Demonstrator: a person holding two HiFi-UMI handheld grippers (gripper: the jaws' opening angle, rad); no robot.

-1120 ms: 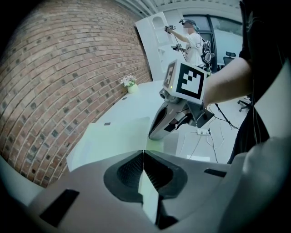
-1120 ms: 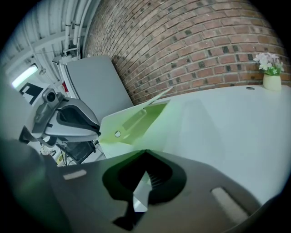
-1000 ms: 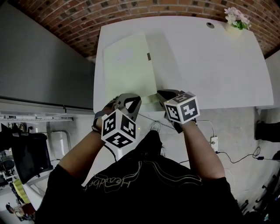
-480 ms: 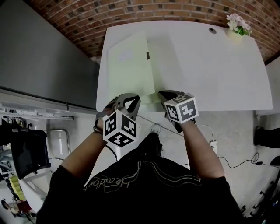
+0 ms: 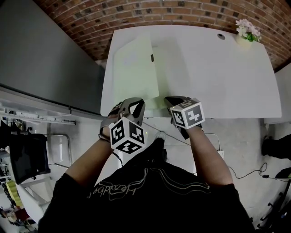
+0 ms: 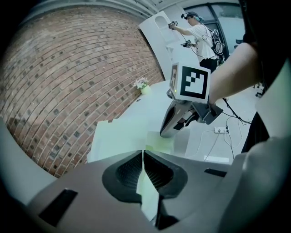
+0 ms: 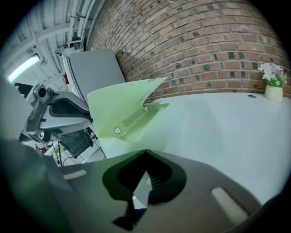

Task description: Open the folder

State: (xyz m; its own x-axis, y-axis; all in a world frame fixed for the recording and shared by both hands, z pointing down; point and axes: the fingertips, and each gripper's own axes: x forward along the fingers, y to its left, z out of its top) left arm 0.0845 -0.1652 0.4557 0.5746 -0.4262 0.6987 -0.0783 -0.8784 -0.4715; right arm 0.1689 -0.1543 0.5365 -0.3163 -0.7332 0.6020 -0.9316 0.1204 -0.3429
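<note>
Presently the pale green folder (image 5: 134, 73) lies at the near left part of the white counter (image 5: 218, 77), its cover raised off the bottom leaf. Nothing shows inside it except a small round stud (image 7: 117, 130) on the cover's inner face. The left tool (image 6: 143, 169) is clamped tight on the cover's near edge, and just beside it the right tool (image 7: 144, 178) is clamped on the lower leaf's edge. A pot of flowers (image 5: 247, 22) stands at the far right corner, well apart, by the brick wall (image 5: 136, 11).
</note>
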